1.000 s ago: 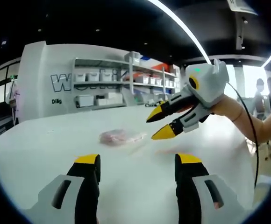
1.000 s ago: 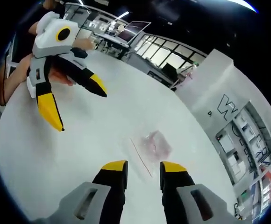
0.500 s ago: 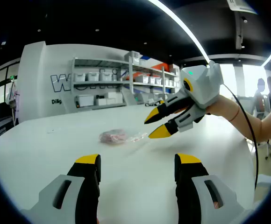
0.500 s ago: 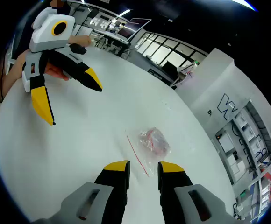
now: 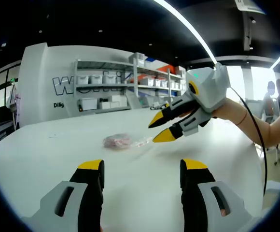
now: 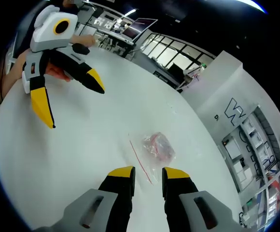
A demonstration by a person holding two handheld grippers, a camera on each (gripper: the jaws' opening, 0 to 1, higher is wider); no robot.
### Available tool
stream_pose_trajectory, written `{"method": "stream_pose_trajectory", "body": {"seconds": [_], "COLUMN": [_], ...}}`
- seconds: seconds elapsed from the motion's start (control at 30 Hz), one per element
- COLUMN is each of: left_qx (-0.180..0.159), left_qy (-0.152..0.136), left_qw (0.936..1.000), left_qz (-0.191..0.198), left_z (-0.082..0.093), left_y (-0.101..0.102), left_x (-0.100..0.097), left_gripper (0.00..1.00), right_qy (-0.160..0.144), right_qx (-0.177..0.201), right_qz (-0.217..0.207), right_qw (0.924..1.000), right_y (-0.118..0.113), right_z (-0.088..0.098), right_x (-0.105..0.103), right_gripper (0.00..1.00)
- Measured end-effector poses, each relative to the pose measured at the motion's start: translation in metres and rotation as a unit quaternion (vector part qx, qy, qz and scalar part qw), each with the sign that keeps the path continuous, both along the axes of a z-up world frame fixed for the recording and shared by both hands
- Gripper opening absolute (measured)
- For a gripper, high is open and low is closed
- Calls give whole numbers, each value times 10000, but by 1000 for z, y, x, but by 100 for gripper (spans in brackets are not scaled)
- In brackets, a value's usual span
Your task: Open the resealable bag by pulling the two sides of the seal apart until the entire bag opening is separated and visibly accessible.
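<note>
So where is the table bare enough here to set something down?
Nearly everywhere: the white table is bare between the left gripper and the bag, and beyond the bag toward the shelves. Only the spot at the right gripper, beside the bag's seal, is tight.

The white worktop is bare all around the small bag. The right gripper hangs just near the bag. The left gripper hangs well apart, jaws wide, with open space between.

A clear resealable bag with pinkish contents lies flat on the white surface, its red-lined seal closed.
</note>
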State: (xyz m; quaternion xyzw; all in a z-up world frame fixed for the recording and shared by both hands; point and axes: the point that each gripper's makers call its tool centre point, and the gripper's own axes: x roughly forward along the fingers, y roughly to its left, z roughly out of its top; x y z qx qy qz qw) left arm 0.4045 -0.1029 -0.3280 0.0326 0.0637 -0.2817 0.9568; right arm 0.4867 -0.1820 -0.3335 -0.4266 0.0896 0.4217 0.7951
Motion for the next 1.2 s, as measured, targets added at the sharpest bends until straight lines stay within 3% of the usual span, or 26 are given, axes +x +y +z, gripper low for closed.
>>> {"method": "stream_pose_trajectory", "body": {"seconds": [1.2], "left_qx": [-18], "left_qy": [-23], "left_qw": [10000], "left_qz": [-9], "left_z": [1], "left_y": [-1], "left_x": [-1], "left_gripper": [62], "right_qy": [-167], "right_qx": [-174], "right_qz": [162], "right_qw": [9996], "right_y": [8], "right_z": [2], "right_x": [4], "right_gripper": [14]}}
